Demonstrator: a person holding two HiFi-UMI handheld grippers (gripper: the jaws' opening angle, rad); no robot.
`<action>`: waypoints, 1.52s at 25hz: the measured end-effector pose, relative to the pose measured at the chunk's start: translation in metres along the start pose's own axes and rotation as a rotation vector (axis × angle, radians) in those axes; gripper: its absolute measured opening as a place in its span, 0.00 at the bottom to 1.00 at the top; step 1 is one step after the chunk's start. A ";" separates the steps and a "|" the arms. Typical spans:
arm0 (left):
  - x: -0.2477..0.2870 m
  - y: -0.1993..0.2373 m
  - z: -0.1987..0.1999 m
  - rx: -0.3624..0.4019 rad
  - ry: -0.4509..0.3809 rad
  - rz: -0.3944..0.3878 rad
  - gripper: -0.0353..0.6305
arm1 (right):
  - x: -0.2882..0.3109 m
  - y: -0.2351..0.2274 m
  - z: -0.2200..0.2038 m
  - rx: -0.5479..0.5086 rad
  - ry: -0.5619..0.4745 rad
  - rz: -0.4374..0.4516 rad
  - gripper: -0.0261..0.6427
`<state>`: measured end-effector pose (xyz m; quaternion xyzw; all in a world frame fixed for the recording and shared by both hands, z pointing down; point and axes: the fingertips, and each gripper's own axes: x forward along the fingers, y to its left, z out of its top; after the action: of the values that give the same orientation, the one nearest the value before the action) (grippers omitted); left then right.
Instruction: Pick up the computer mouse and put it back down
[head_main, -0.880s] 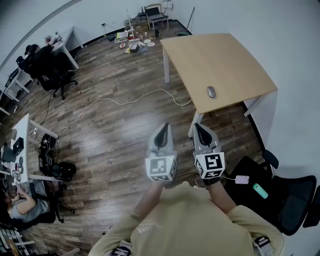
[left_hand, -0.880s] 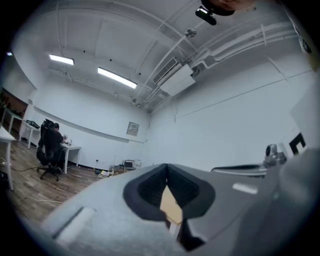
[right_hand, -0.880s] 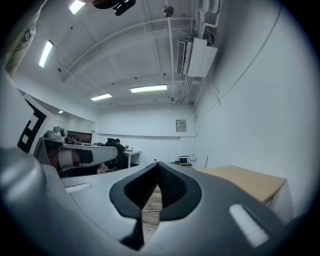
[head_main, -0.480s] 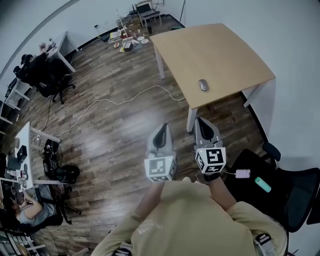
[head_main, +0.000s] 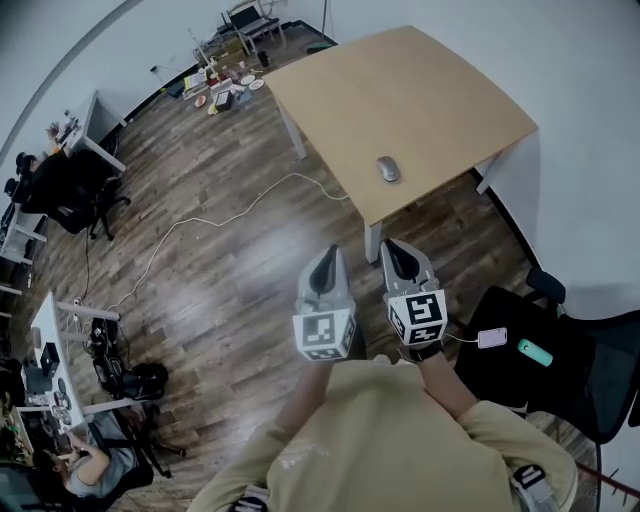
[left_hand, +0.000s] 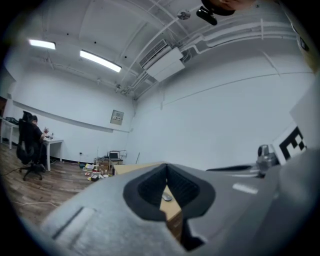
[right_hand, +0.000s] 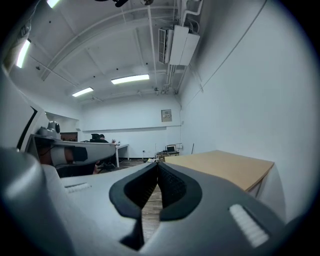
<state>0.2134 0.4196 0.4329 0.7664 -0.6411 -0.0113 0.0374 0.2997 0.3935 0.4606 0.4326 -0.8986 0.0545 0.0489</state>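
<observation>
Holding left gripper and right gripper side by side, jaws pressed together on nothing, aimed toward computer mouse near table edge, well apart: likely plain approach posture.

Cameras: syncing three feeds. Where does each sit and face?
Head view: on the head, steeply down at floor, table, mouse; shows torso, arms, left gripper, right gripper.
Left gripper view: on that gripper, level along shut jaws at the mouse; right gripper at right.
Right gripper view: on that gripper, along shut jaws; table right, left gripper left.
All three share the table.
</observation>
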 end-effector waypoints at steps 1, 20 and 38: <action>0.013 0.005 -0.002 -0.005 0.002 -0.014 0.06 | 0.012 -0.006 -0.004 0.005 0.013 -0.008 0.05; 0.200 0.101 -0.043 -0.066 0.156 -0.247 0.06 | 0.192 -0.094 -0.029 0.025 0.239 -0.210 0.10; 0.366 0.078 -0.142 -0.073 0.410 -0.235 0.06 | 0.307 -0.243 -0.199 0.131 0.700 -0.123 0.38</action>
<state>0.2111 0.0523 0.5914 0.8202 -0.5256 0.1174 0.1930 0.3070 0.0338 0.7120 0.4433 -0.7942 0.2538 0.3291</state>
